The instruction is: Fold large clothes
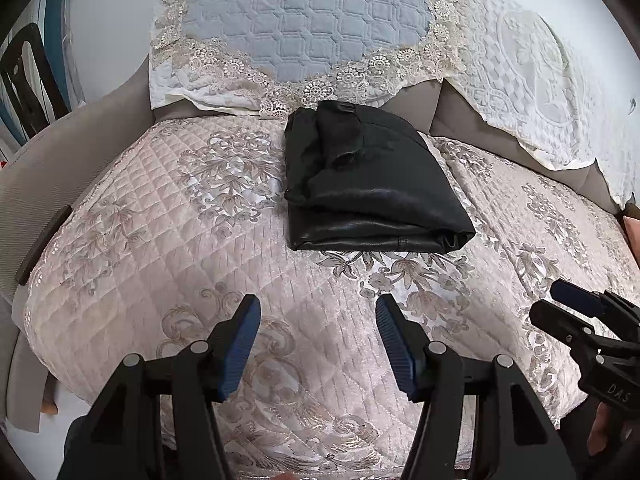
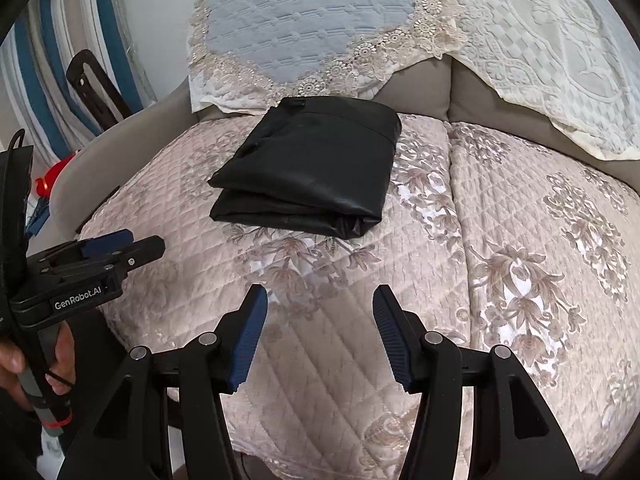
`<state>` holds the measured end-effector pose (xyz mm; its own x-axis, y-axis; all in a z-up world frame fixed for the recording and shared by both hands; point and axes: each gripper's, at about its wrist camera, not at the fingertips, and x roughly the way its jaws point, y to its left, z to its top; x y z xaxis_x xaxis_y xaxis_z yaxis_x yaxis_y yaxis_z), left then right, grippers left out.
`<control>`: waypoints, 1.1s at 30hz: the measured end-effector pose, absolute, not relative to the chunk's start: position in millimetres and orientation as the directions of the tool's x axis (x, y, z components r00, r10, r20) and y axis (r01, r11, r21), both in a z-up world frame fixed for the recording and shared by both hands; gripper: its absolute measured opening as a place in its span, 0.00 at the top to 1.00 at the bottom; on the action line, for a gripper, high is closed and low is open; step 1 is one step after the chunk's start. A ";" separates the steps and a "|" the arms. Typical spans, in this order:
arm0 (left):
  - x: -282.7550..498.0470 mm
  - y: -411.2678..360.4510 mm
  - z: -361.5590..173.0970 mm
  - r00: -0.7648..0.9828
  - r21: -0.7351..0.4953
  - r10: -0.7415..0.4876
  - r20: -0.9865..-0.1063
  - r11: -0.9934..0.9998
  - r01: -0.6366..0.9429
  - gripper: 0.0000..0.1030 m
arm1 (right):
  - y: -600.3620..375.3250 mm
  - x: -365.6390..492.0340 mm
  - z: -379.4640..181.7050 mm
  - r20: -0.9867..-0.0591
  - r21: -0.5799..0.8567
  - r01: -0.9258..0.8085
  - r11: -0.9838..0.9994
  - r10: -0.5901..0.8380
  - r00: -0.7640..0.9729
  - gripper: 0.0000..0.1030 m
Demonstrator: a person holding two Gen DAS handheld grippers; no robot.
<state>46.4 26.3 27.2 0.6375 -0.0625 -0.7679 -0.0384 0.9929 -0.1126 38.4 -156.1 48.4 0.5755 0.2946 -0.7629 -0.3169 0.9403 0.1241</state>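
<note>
Black and shiny like leather, the big garment lies folded into a thick, neat square on the pink quilted seat cover, near the back cushions, so the folding looks just about done. Both claws are pulled back from it, well apart from the cloth, maybe because nothing is left to tuck. The left gripper has its jaws wide open and holds nothing, and the right gripper is wide open and empty too.
</note>
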 end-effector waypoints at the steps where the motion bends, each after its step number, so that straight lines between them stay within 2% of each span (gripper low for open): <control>1: 46.0 25.7 27.1 0.637 -0.112 -0.062 -0.768 0.993 -0.038 0.40 | -155.1 38.1 48.4 -0.763 0.124 -0.318 0.940 0.295 0.575 0.46; 33: 40.1 25.0 24.0 0.630 -0.112 -0.060 -0.774 0.993 -0.043 0.40 | -151.3 37.4 50.8 -0.762 0.113 -0.326 0.939 0.293 0.578 0.46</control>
<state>40.1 25.0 24.0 0.6299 -0.0603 -0.7744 -0.0429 0.9928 -0.1122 37.4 -151.3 50.8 0.5779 0.2925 -0.7619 -0.3259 0.9386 0.1132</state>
